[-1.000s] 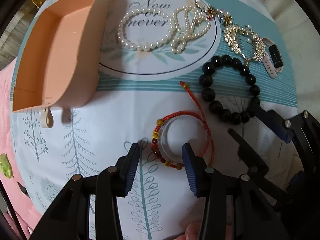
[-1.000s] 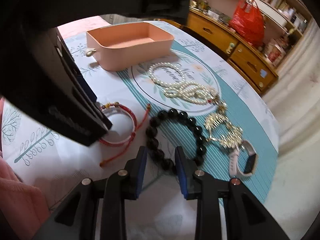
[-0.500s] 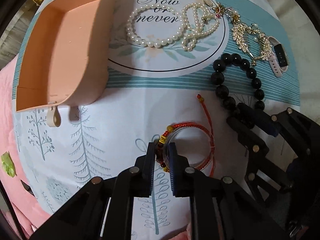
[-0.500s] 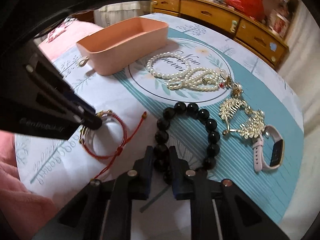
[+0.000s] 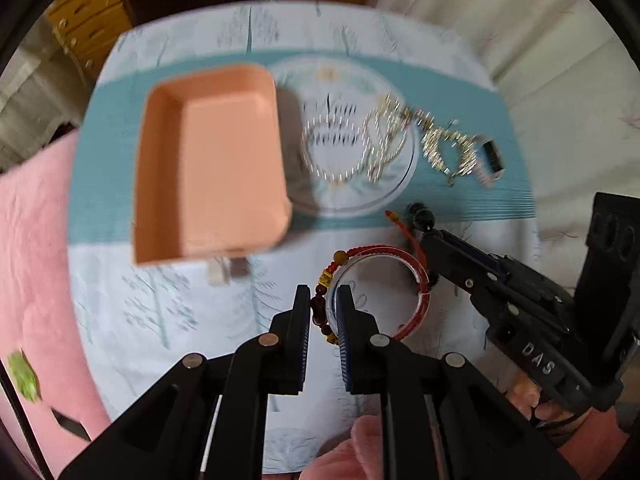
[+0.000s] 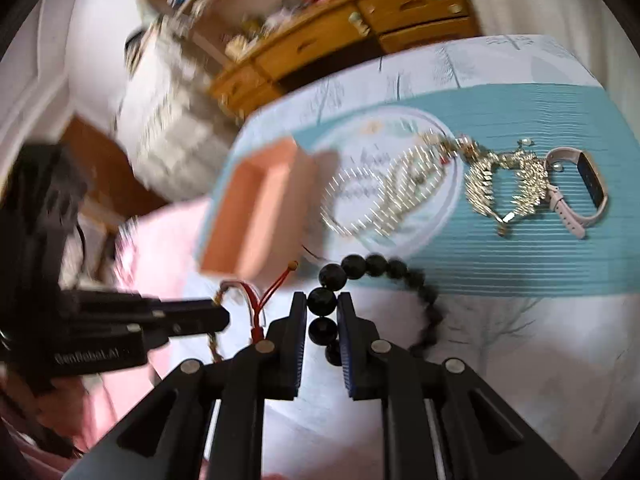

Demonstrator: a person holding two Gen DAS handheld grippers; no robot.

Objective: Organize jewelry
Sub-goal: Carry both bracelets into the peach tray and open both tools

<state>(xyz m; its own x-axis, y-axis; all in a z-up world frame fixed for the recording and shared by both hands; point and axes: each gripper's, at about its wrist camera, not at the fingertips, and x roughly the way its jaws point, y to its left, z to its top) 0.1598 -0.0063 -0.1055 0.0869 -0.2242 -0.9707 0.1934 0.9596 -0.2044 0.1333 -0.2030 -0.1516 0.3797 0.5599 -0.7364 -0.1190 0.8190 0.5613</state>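
left gripper (image 5: 323,312) pinches red corded beaded bracelet (image 5: 376,288) | right gripper (image 6: 323,316) pinches glossy black bead bracelet (image 6: 376,280) | carry both level over peach rectangular tray (image 5: 208,160)

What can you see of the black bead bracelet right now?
The black bead bracelet is a loop of large, glossy round black beads, strung close together. The right gripper is shut on it, one bead pinched between the blue-padded fingers, with further beads above and below the grip. The rest of the loop arcs to the right and back, blurred by motion. Whether it touches the tablecloth cannot be told.
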